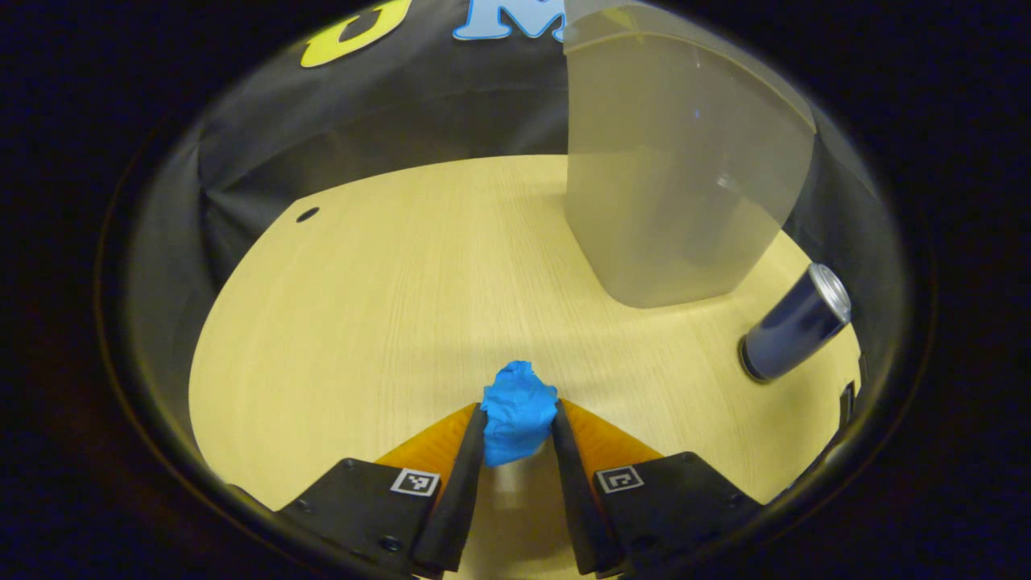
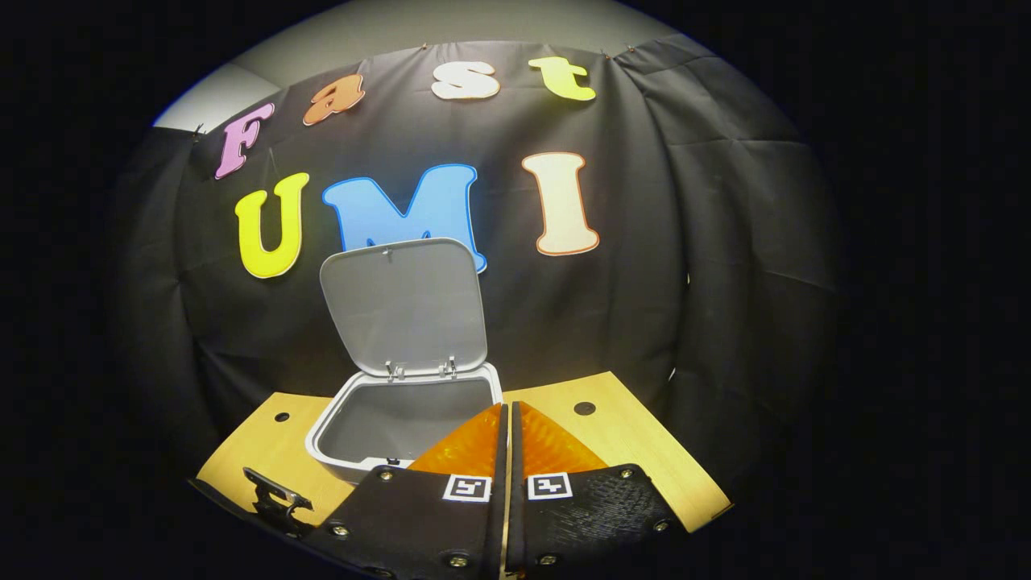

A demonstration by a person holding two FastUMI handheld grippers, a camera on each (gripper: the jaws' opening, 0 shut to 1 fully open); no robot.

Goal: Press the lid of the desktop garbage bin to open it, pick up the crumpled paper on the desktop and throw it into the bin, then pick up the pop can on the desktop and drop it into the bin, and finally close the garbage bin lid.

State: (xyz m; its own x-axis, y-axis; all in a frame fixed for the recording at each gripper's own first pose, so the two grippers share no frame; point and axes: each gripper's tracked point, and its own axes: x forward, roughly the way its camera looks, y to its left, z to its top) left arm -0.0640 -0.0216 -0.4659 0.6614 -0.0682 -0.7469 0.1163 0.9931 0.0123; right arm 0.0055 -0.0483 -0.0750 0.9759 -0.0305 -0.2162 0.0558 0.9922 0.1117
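Bin (image 2: 403, 419): lid (image 2: 403, 310) up; inside looks empty, floor partly hidden.
Left gripper (image 1: 519, 423): fingers clamp paper (image 1: 518, 411), near bin.
Can (image 1: 796, 324): lying beside bin.
Right gripper (image 2: 507, 427): fingers together, empty.

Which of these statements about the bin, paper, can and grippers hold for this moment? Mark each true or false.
1. The bin lid is open. True.
2. The left gripper is shut on the blue crumpled paper. True.
3. The can is already inside the bin. False: it lies on its side on the table, beside the bin.
4. The right gripper holds the can. False: its fingers are closed together with nothing between them.
5. The bin looks empty inside. True, as far as the right gripper view shows.
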